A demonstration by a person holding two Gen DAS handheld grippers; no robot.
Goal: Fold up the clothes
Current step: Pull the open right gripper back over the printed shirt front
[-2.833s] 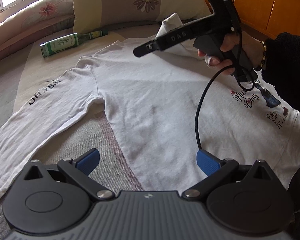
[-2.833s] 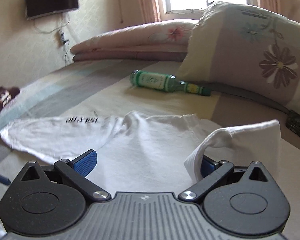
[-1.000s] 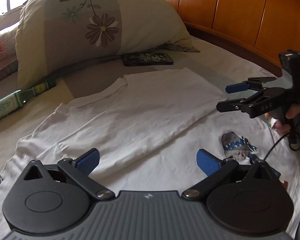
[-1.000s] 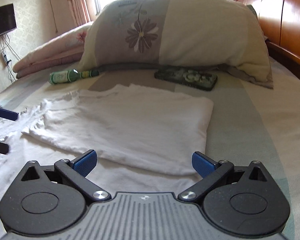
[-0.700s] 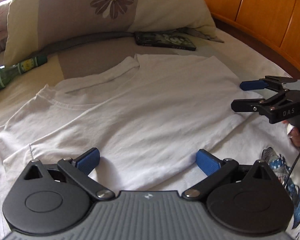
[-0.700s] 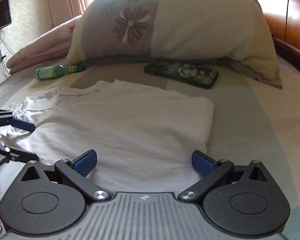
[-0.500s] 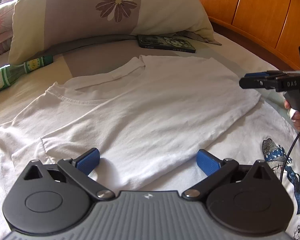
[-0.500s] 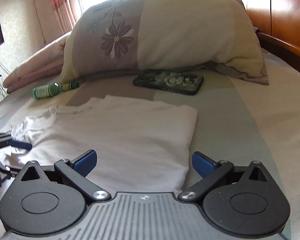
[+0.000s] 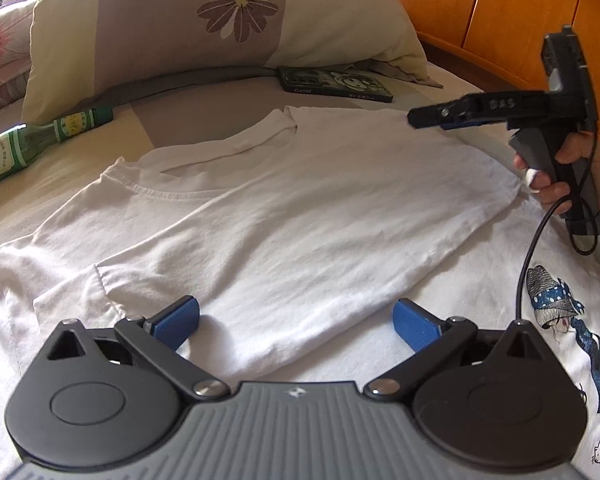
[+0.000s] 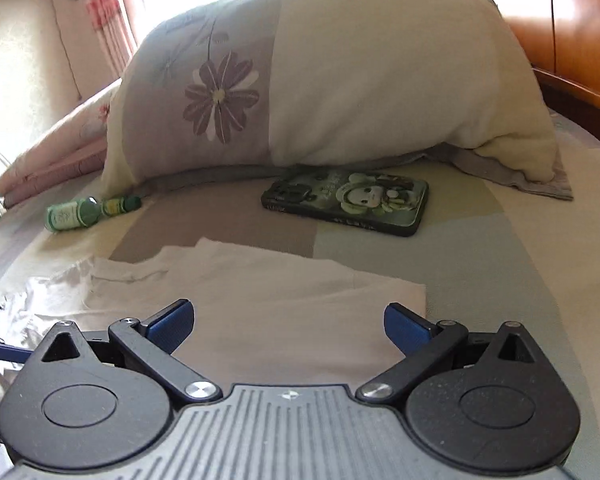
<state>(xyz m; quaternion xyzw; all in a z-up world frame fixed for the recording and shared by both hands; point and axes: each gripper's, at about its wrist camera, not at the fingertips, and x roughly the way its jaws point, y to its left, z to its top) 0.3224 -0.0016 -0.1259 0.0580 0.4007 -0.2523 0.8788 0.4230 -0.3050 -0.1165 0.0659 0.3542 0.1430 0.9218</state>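
Observation:
A white long-sleeved shirt (image 9: 284, 216) lies flat on the bed, with its right side folded over the body, and a cartoon print (image 9: 556, 304) shows on the lower layer. My left gripper (image 9: 296, 324) hangs open just above the folded layer's near edge and holds nothing. A hand holds my right gripper (image 9: 420, 117) in the air over the shirt's far right part, near the collar. From its own camera the right gripper (image 10: 288, 326) is open and empty above the shirt (image 10: 260, 300), near the folded edge.
A large flowered pillow (image 9: 220, 20) lies beyond the collar, with a phone in a green case (image 10: 348, 204) in front of it. A green bottle (image 9: 40, 140) lies to the left. The wooden headboard (image 9: 500, 8) runs along the right.
The right gripper let go of the sleeve it carried, which now lies folded over the body. In the last half second it rose and moved leftward toward the collar. Both stay open.

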